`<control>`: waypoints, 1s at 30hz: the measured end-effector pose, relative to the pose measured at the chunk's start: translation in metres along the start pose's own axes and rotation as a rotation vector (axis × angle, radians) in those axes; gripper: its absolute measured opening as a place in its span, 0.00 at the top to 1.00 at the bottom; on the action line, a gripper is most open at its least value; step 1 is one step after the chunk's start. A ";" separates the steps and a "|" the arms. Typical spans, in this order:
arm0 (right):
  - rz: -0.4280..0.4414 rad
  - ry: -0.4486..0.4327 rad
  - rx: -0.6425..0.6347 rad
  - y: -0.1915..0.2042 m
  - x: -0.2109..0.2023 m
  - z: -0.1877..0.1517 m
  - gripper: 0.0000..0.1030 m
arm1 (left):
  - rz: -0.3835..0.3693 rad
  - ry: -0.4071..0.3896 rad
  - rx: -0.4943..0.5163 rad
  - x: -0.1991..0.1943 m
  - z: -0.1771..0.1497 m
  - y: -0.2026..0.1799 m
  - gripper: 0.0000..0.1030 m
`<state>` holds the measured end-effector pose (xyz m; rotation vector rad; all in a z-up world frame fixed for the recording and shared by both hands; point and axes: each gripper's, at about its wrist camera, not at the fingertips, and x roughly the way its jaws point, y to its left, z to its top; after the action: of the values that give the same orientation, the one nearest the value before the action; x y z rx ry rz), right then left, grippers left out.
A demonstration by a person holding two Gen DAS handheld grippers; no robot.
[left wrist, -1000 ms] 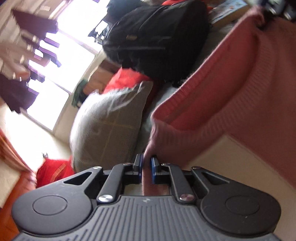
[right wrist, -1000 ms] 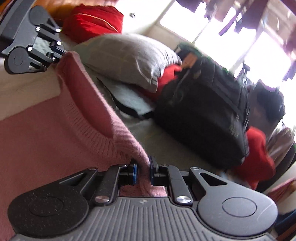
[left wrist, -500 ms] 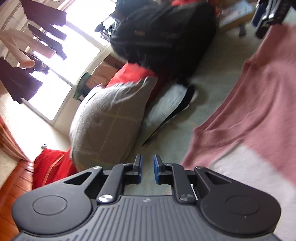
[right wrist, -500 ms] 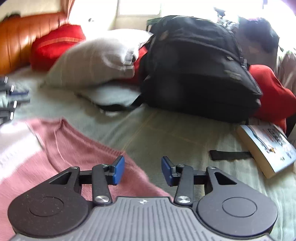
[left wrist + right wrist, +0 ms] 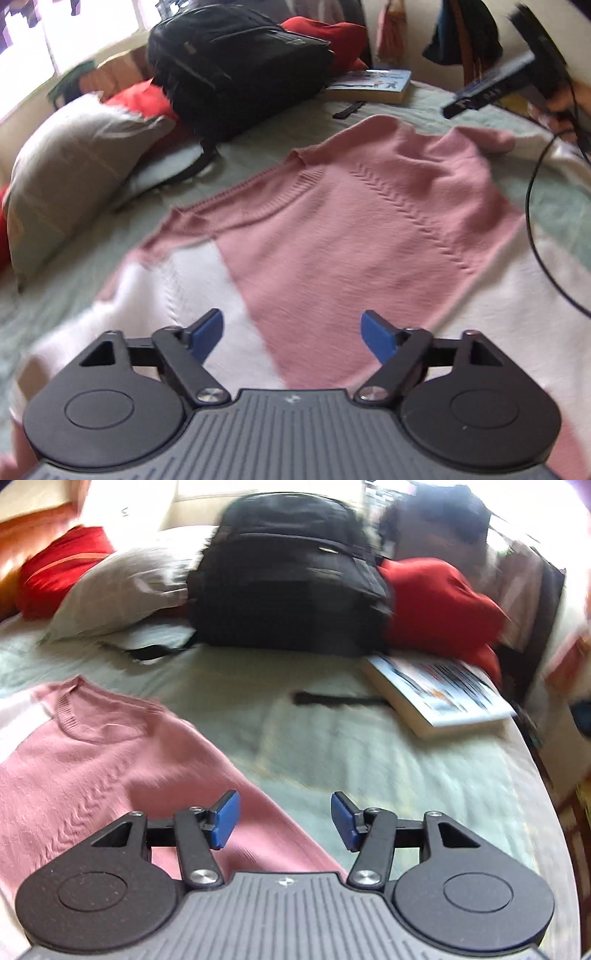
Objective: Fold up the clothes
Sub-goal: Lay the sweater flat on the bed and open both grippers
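Flat on the bed (image 5: pixel 332 746): sweater (image 5: pixel 369 229). Above it, spread wide and empty: left gripper (image 5: pixel 291 334). Over its right edge, likewise apart, holding nothing: right gripper (image 5: pixel 284 818).

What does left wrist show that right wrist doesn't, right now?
Left wrist only: the sweater's white sections, the right gripper raised at the upper right with a hand on it, a black cable, and clothes hanging behind.

Right wrist only: the orange couch arm at the far left, and the bed's right edge.

Both: the sweater lying flat on the green bedspread, grey pillow, black backpack, red cushions, book, black strap. The left gripper also has its jaws wide open, holding nothing.
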<state>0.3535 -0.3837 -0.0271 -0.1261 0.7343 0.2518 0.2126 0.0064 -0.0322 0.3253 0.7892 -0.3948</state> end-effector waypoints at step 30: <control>0.019 -0.017 0.308 -0.054 -0.030 -0.074 0.34 | 0.049 -0.070 -0.112 -0.056 -0.028 -0.079 0.06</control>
<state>0.2989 -0.4558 -0.0606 0.1751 0.7495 0.1557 0.1230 -0.0389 -0.0199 0.2248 0.7298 -0.3134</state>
